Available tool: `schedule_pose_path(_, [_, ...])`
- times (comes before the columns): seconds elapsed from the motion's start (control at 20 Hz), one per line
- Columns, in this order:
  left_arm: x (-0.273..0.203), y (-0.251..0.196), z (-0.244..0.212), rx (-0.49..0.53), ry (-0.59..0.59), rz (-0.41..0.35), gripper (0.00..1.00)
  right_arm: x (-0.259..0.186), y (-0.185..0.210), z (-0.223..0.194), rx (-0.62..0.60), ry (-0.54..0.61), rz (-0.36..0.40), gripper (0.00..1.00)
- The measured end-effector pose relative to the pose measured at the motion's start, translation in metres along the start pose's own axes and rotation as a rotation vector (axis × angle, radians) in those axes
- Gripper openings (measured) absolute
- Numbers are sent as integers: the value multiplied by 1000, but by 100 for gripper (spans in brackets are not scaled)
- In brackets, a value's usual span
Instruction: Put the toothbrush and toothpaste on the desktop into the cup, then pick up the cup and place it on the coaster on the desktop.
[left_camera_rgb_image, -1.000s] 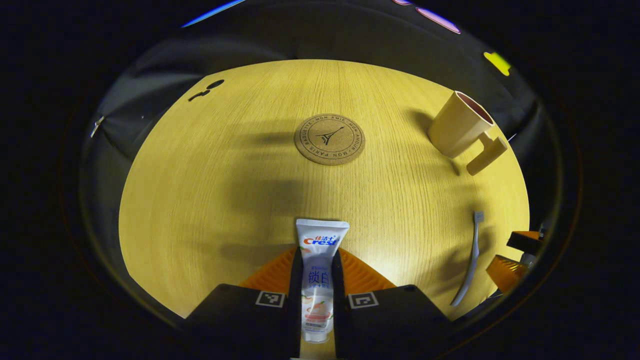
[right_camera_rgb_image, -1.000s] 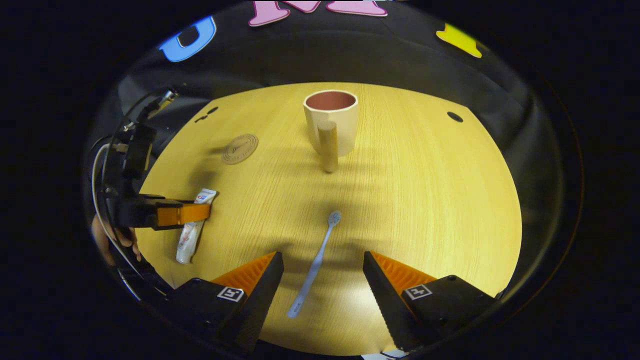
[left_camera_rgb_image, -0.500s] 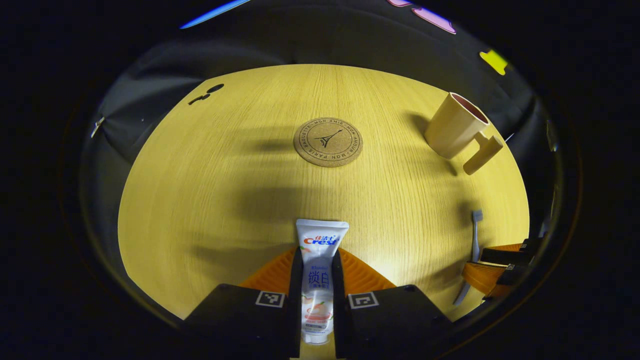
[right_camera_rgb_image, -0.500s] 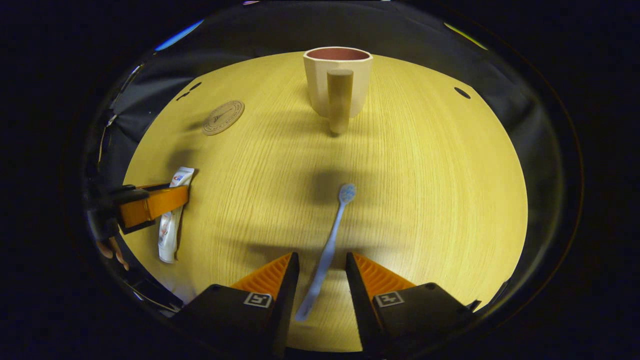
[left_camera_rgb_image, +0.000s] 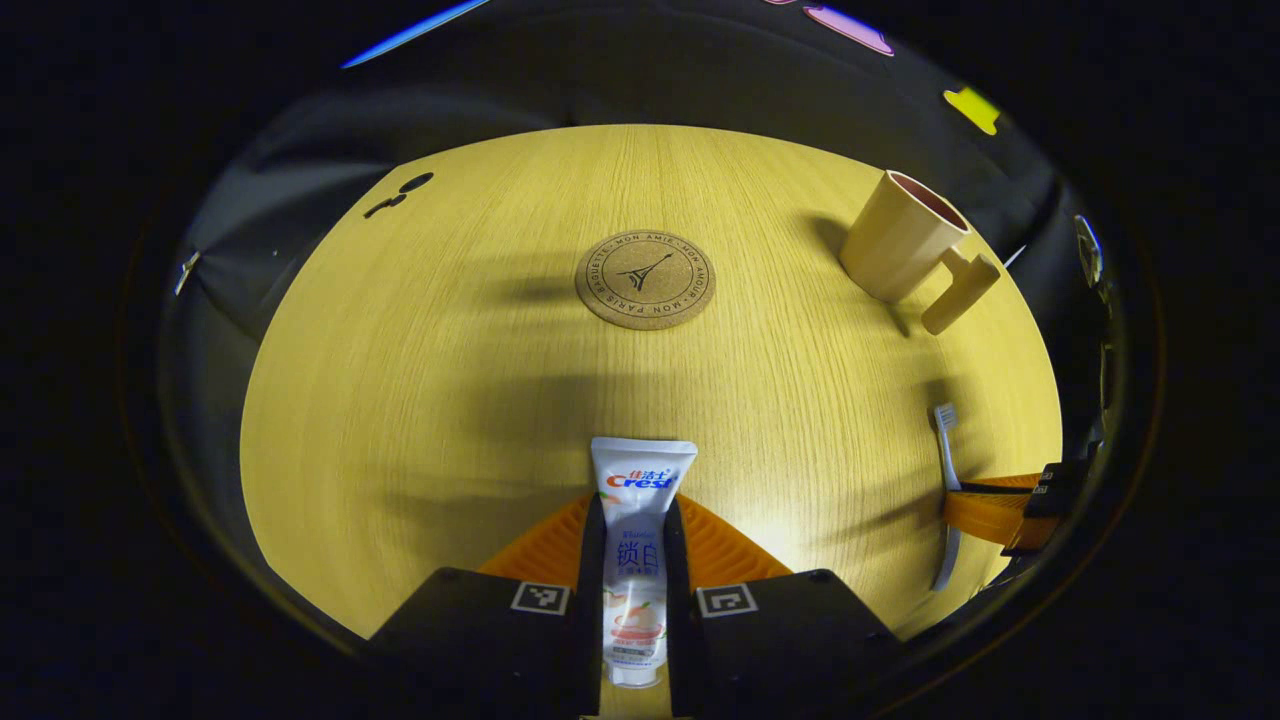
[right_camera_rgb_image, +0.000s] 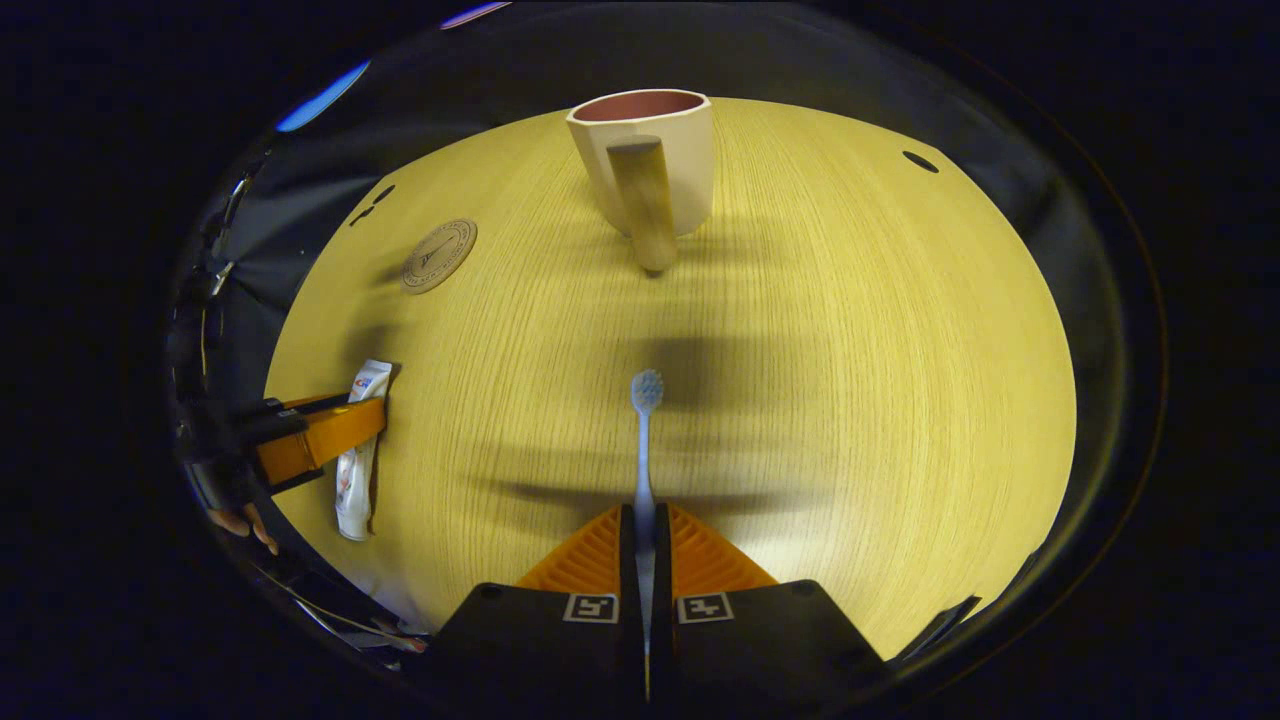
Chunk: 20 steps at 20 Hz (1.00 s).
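Left gripper view. One toothpaste (left_camera_rgb_image: 637, 560) tube, flat-crimped and glossy, is clamped between both fingers of the left gripper (left_camera_rgb_image: 636, 535) at 6 o'clock, its crimped end pointing forward over the desktop (left_camera_rgb_image: 450, 380), a single pale wood-grain surface. One coaster (left_camera_rgb_image: 645, 279), a round cork disc with a printed ring, is seen at 12 o'clock. One cup (left_camera_rgb_image: 900, 250), smooth and cream-coloured with a cylindrical peg handle, is placed at 2 o'clock. One slim toothbrush (left_camera_rgb_image: 945, 460) is seen at 4 o'clock, gripped by the right gripper (left_camera_rgb_image: 985, 510).

Right gripper view. The right gripper (right_camera_rgb_image: 644, 535) is narrowed onto one toothbrush (right_camera_rgb_image: 644, 440), bristle head forward. One faceted cup (right_camera_rgb_image: 650, 160) is recorded at 12 o'clock, one coaster (right_camera_rgb_image: 439, 255) at 10 o'clock. One toothpaste (right_camera_rgb_image: 358, 460) is held by the left gripper (right_camera_rgb_image: 330, 440) at 9 o'clock.
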<state>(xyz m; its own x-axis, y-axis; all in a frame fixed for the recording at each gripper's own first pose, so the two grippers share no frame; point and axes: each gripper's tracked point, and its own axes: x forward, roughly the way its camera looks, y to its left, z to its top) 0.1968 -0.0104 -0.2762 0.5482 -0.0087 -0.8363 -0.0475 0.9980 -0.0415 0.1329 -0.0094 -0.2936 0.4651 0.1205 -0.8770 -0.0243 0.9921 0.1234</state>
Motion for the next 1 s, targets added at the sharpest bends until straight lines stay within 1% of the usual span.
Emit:
schedule_pose_path(0.05, [0,0,0,0,0,-1,32,0,-1,-2,0,0,6,6])
schedule_pose_path(0.2, [0,-1,0,15,-12,-5,32,-6,-10,-4,-11,-19,4,6])
schedule_pose_path(0.35, [0,-2,-4,12,-13,-15,30,-11,-21,5,-44,-72,-5,6])
schedule_pose_path(0.4, [-3,-3,-6,3,-14,-22,35,-14,-23,10,-37,-88,-4,6])
schedule_pose_path(0.45, [-6,-4,-8,-9,-13,-28,29,-15,-23,14,-22,-102,2,6])
schedule_pose_path(0.6, [-11,-2,-11,-44,-20,-37,29,-19,-22,22,23,-127,28,6])
schedule_pose_path(0.65, [-15,-1,-9,-53,-35,-39,29,-21,-24,24,32,-140,34,6])
schedule_pose_path(0.7, [-20,0,-8,-60,-48,-39,34,-24,-24,25,38,-149,41,6])
schedule_pose_path(0.75, [-26,0,-5,-66,-64,-44,29,-28,-24,28,40,-165,45,6])
schedule_pose_path(0.85, [-43,-4,9,-75,-119,-61,29,-41,-28,33,22,-203,47,6])
schedule_pose_path(1.0, [-77,-18,41,-61,-223,-91,29,-55,-34,40,-1,-252,45,6])
